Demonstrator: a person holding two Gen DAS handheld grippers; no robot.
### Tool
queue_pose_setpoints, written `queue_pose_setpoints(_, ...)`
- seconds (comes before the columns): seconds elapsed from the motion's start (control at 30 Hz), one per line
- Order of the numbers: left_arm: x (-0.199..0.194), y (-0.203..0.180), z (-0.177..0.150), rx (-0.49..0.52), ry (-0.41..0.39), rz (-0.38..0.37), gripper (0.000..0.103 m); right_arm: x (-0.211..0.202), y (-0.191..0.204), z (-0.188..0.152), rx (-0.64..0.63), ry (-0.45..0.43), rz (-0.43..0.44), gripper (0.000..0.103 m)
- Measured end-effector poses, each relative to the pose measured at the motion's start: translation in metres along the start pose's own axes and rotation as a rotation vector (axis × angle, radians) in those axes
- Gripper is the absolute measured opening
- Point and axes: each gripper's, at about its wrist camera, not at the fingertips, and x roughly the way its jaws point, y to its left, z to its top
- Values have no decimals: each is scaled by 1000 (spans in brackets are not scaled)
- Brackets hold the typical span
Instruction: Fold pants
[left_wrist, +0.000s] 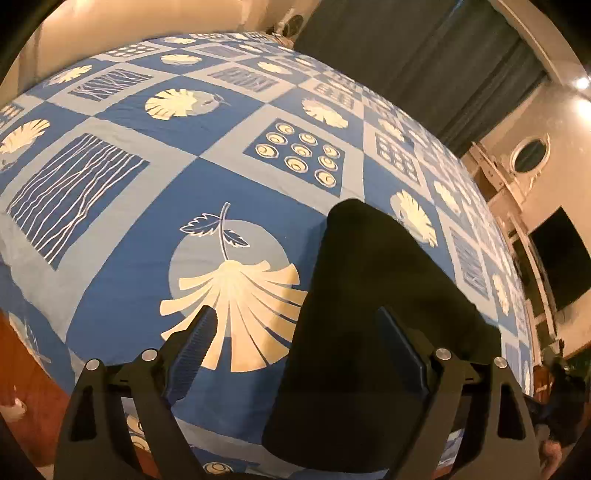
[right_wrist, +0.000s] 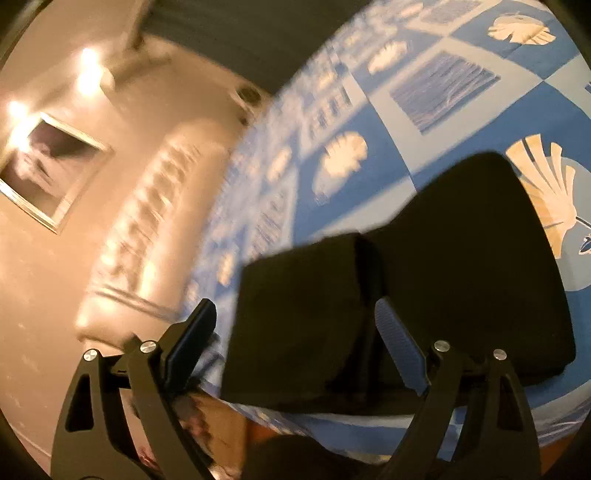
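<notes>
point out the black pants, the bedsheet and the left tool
black pants (left_wrist: 384, 295), left wrist view, middle of the folded cloth
bedsheet (left_wrist: 155, 192), left wrist view, pale band between printed squares
left tool (left_wrist: 295, 328), left wrist view, midway between its open fingertips

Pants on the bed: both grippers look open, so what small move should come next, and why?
Probably lift both grippers clear. The black pants lie folded on the blue bedspread, and the left gripper and right gripper stand open, gripping nothing.

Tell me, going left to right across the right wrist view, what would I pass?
Framed picture on the wall → padded cream headboard → blue patterned bedspread → folded black pants → big cream shell print.
</notes>
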Motion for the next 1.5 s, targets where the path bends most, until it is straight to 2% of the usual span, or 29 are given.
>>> queue_pose_setpoints(0.07,5,-1,-1,5,20,10,86,17,-2,0,-20,58,-68,88)
queue_pose_setpoints(0.17,10,6,-2,-40,43,4,86,39,-3,-2,-41,124,-132,87)
queue_pose_setpoints(0.27,10,12,-2,-74,55,-7,86,54,-4,-8,-8,163,-89,86)
queue_pose_setpoints(0.43,10,15,0,-86,60,-3,86,67,-9,-15,98,231,22,70)
queue_pose_setpoints(0.5,11,17,-1,-97,67,-8,86,71,-8,-15,79,242,-17,56)
queue_pose_setpoints(0.53,11,17,-1,-102,70,-10,86,71,-7,-15,71,244,-27,52)
queue_pose_setpoints(0.6,11,19,-1,-112,71,-10,86,72,-7,-17,60,259,-36,24)
queue_pose_setpoints(0.7,11,18,-1,-102,72,-12,86,71,-5,-15,31,271,-24,16)
queue_pose_setpoints(0.87,10,16,-1,-83,72,-24,86,42,13,-3,-60,224,11,13)
queue_pose_setpoints(1.03,10,10,-1,-75,80,-60,86,10,9,13,-83,174,3,12)
queue_pose_setpoints(1.3,16,-14,-11,-10,135,-130,86,-31,-43,37,-30,126,-79,12)
queue_pose_setpoints(1.5,24,-37,-18,79,175,-165,86,-32,-77,39,0,136,-110,12)
